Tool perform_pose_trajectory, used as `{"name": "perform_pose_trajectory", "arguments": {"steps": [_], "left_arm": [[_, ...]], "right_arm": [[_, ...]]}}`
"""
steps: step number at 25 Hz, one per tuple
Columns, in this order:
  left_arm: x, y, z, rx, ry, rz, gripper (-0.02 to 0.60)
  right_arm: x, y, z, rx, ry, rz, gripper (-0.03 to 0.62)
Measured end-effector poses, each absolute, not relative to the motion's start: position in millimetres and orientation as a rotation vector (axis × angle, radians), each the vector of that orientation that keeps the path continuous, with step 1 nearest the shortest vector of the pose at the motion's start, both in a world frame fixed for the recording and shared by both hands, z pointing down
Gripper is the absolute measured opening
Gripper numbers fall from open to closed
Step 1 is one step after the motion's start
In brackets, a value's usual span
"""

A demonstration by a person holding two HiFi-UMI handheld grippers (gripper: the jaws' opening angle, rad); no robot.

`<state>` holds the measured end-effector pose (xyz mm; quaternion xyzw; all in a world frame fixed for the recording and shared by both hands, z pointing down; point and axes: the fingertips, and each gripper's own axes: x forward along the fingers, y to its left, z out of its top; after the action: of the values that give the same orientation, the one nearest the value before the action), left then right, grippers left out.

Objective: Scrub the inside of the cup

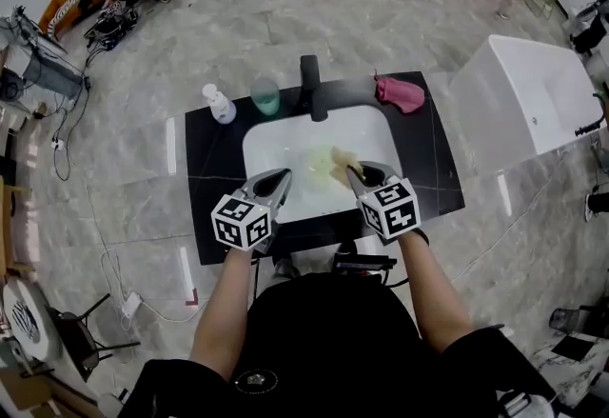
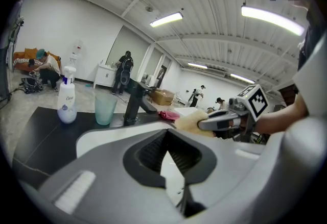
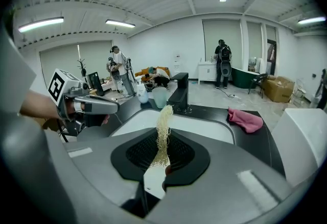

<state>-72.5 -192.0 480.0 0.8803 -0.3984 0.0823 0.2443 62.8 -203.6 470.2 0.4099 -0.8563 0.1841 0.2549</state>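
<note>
A pale green cup [image 1: 265, 96] stands upright on the black counter [image 1: 433, 173], left of the black faucet [image 1: 310, 88]. It also shows in the left gripper view as the cup [image 2: 105, 108] and in the right gripper view as the cup [image 3: 159, 97]. My right gripper [image 1: 351, 170] is over the white basin [image 1: 285, 135], shut on a yellowish scrubber [image 1: 340, 163]. That scrubber [image 3: 164, 118] sticks up between the jaws of the right gripper [image 3: 162, 141]. My left gripper [image 1: 283, 174] hovers over the basin's front left, and the left gripper [image 2: 166, 133] is shut with nothing in it. Both are well short of the cup.
A white soap bottle [image 1: 220, 105] stands left of the cup. A pink cloth [image 1: 400, 92] lies on the counter right of the faucet. A white tub [image 1: 523, 102] stands to the right of the counter. People [image 3: 222, 62] are far off in the room.
</note>
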Motion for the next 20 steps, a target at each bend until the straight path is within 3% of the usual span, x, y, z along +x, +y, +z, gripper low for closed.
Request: {"name": "perform_pose_trajectory", "arguments": {"steps": [14,20], "left_arm": [[-48.6,-207.3,479.4,2.408,-1.192,0.196,0.000],[-37.4,-220.2,487.2,2.408,-1.244,0.328,0.002]], "right_arm": [[86.3,-205.1,478.3,1.035,-2.335,0.522,0.043],[105.9,-210.4,482.9,0.934,-2.350,0.525,0.043]]}}
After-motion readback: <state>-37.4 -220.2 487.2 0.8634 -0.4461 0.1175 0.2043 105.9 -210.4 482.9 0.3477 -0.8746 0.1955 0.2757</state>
